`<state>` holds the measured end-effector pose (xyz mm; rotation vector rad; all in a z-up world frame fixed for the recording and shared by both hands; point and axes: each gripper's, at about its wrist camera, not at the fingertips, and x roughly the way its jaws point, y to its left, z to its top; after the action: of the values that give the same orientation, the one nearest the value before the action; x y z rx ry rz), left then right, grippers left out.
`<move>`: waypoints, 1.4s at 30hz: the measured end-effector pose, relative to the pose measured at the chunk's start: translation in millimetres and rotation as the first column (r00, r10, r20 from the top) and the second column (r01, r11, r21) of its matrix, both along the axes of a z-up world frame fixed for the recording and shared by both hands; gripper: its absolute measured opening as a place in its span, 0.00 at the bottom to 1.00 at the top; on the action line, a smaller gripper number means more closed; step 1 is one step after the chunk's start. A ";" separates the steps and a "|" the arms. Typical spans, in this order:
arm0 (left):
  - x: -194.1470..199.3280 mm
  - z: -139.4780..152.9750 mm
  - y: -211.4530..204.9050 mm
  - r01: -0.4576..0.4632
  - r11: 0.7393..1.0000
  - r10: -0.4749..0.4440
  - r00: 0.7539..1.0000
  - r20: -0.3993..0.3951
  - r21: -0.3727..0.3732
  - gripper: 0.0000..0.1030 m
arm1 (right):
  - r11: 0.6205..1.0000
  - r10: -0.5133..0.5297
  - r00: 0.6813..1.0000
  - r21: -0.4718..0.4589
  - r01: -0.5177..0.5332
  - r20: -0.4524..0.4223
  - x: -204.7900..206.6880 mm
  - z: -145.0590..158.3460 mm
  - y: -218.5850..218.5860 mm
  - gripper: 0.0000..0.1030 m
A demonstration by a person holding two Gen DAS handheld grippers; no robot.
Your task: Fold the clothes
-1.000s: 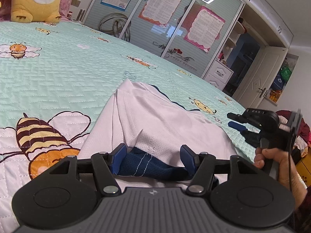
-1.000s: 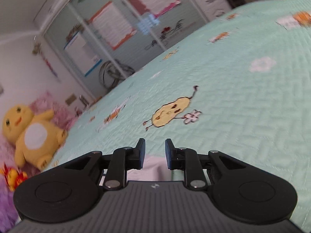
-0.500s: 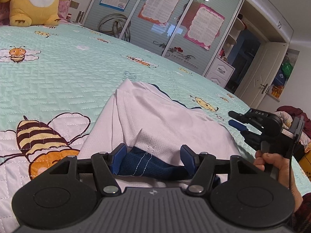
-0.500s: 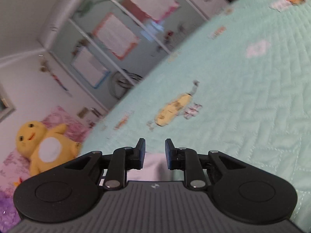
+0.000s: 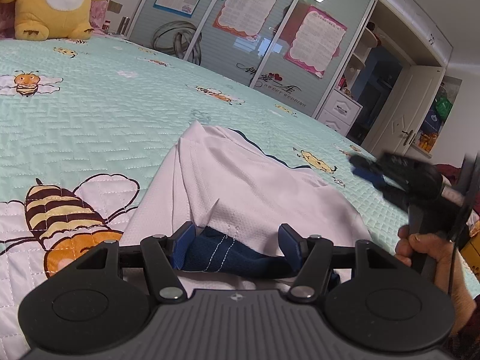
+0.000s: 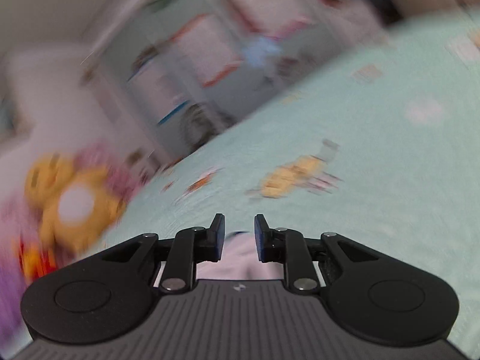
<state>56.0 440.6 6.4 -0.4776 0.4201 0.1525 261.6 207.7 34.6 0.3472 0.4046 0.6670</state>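
Only your left view shows the white shirt (image 5: 240,186), its navy collar (image 5: 222,255) between wide jaws, and "SWEET WEDDING"; your right jaws stand narrow, empty.

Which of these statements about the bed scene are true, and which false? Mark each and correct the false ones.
1. The white garment lies on a green bedspread printed with bees. True.
2. The left gripper has dark blue cloth between its fingers. True.
3. The plush toy is blue. False: it is yellow with a white belly.
4. The right gripper clamps a thick bundle of cloth. False: its narrow gap looks empty, with white fabric only behind and below it.
5. A hand holds the right gripper's handle. True.
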 end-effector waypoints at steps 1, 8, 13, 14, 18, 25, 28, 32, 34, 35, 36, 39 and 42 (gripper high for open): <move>0.0 0.0 0.7 0.000 1.000 0.000 1.000 0.001 -0.003 0.63 | 0.998 0.052 0.999 -0.037 -0.051 0.007 -6.4 4.0 15.2 0.22; -0.1 -0.1 2.9 0.004 1.000 -0.004 1.000 0.005 -0.021 0.63 | 0.939 0.254 0.923 -0.153 -0.307 -0.290 -20.4 -13.1 74.3 0.16; -0.1 -2.5 10.3 0.011 0.997 -0.010 1.000 0.019 -0.074 0.63 | 0.985 0.163 0.945 -0.013 -0.174 -0.282 -84.5 9.6 1.9 0.18; -1.0 -3.1 11.2 0.012 0.997 -0.010 1.000 0.024 -0.081 0.63 | 0.991 0.135 0.948 0.012 -0.137 -0.288 -107.1 15.6 -17.5 0.20; -5.9 -5.2 17.1 0.015 0.991 -0.009 0.999 0.049 -0.132 0.63 | 0.999 0.045 0.935 0.042 -0.032 -0.353 -228.8 29.0 -92.1 0.20; -81.0 54.2 20.1 0.045 0.989 -0.038 0.998 0.051 -0.138 0.45 | 0.994 -0.103 0.922 -0.060 0.087 -0.374 -394.8 41.9 -198.6 0.40; -153.4 87.8 3.6 0.106 0.985 -0.095 0.992 0.084 -0.138 0.58 | 0.988 -0.149 0.909 -0.081 0.128 -0.390 -412.4 30.8 -214.2 0.42; -254.2 105.5 -20.2 0.168 0.973 -0.164 0.986 0.042 -0.161 0.68 | 0.986 -0.155 0.873 -0.021 0.164 -0.461 -419.9 10.0 -214.7 0.42; -301.2 104.4 -22.3 0.197 0.960 -0.196 0.980 0.022 -0.198 0.68 | 0.979 -0.199 0.865 -0.049 0.199 -0.461 -429.2 6.9 -213.8 0.42; -322.2 104.5 -20.4 0.201 0.957 -0.204 0.979 0.009 -0.209 0.68 | 0.974 -0.225 0.864 -0.073 0.215 -0.451 -435.2 7.6 -214.1 0.42; -343.1 104.6 -18.6 0.205 0.954 -0.211 0.977 -0.004 -0.221 0.68 | 0.968 -0.250 0.863 -0.097 0.231 -0.440 -441.2 8.3 -214.5 0.42; -394.9 135.3 1.3 0.133 0.980 -0.139 0.990 -0.032 -0.146 0.65 | 0.953 -0.296 0.825 -0.091 0.289 -0.481 -451.2 2.0 -225.2 0.44; -452.2 187.5 29.3 -0.018 1.000 0.018 1.000 0.008 -0.008 0.65 | 0.942 -0.310 0.798 -0.055 0.331 -0.516 -462.7 -6.3 -233.9 0.44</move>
<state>-396.2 469.9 193.8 -0.4894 0.4089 0.1663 -201.1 -26.2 28.3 0.6232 0.8310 0.2333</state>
